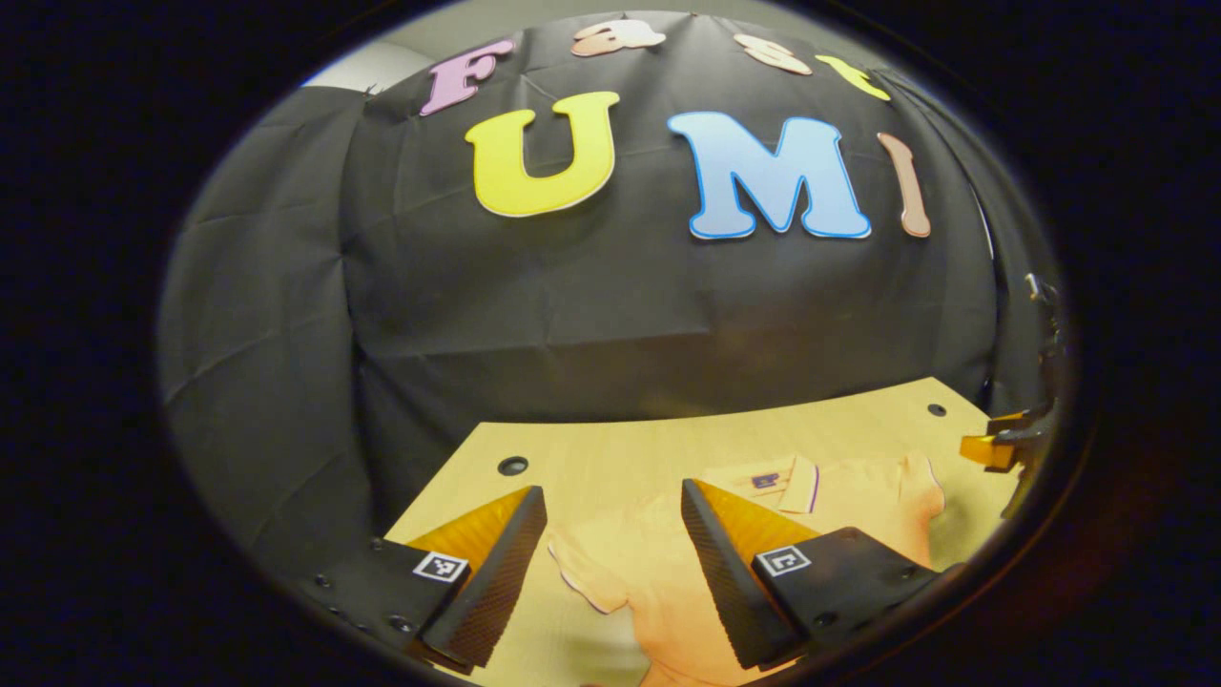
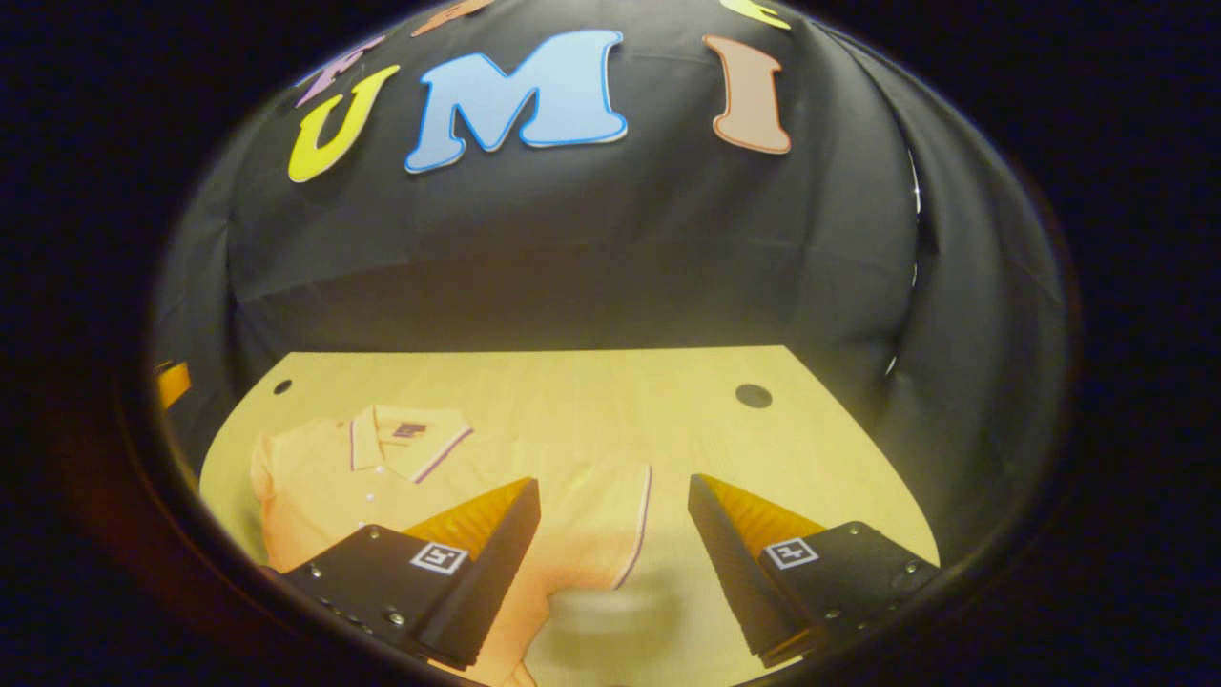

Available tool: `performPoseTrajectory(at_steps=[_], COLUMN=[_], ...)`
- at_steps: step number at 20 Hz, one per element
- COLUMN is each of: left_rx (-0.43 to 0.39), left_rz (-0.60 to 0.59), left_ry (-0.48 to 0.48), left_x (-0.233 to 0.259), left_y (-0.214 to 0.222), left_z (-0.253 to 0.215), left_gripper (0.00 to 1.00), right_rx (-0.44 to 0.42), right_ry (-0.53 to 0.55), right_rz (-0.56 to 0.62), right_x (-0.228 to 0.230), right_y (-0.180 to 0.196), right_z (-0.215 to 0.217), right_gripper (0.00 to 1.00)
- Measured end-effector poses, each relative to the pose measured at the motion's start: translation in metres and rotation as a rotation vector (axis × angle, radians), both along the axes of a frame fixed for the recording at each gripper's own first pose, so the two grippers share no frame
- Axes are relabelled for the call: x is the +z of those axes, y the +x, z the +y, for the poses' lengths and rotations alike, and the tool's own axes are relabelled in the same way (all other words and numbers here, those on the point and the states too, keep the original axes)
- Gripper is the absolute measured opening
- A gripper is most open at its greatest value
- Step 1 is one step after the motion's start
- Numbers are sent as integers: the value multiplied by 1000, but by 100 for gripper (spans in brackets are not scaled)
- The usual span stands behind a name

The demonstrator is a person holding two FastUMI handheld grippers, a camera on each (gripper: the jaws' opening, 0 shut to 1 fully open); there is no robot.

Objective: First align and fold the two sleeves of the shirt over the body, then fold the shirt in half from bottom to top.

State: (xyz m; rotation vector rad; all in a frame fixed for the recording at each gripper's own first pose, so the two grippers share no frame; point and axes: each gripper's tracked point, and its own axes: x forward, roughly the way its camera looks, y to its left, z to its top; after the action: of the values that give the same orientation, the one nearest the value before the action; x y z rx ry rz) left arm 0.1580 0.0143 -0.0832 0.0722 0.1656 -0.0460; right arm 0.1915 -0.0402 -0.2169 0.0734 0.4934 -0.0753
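Observation:
A pale peach polo shirt (image 1: 858, 496) (image 2: 324, 477) with dark-trimmed collar and cuffs lies flat on the light wooden table (image 1: 620, 448) (image 2: 572, 401), collar toward the far wall. In the left gripper view my left gripper (image 1: 615, 582) is open above one spread sleeve (image 1: 596, 572), which shows between its fingers. In the right gripper view my right gripper (image 2: 615, 572) is open over the other sleeve (image 2: 601, 520), whose striped cuff lies between the fingers. The right gripper (image 1: 1006, 448) also shows far off at the right edge of the left gripper view.
The black cloth wall (image 1: 620, 315) (image 2: 591, 258) closes the booth behind and beside the table. Round holes (image 1: 512, 465) (image 2: 753, 394) mark the tabletop near its far corners. Bare wood lies between the shirt and the wall.

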Motion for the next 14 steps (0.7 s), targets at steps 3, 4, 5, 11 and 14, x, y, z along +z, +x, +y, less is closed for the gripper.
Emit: performPoseTrajectory(at_steps=[3,4,5,11,14], left_rx=[-2,-3,-2,11,15], left_rz=[3,6,9,13,16], left_ry=[-13,-18,-23,-32,-39], left_x=[0,0,0,-2,-4], left_y=[-3,-4,-5,-11,-13], left_z=[-6,-8,-9,-2,0], left_gripper=[95,95,95,95,94], right_rx=[22,30,38,38,35], right_ry=[-9,-4,2,45,69], right_rz=[81,107,129,235,259], right_x=[-36,-46,-55,-95,-105], right_y=[9,10,11,12,17], right_z=[3,5,7,12,12], right_gripper=[98,97,97,98,97])
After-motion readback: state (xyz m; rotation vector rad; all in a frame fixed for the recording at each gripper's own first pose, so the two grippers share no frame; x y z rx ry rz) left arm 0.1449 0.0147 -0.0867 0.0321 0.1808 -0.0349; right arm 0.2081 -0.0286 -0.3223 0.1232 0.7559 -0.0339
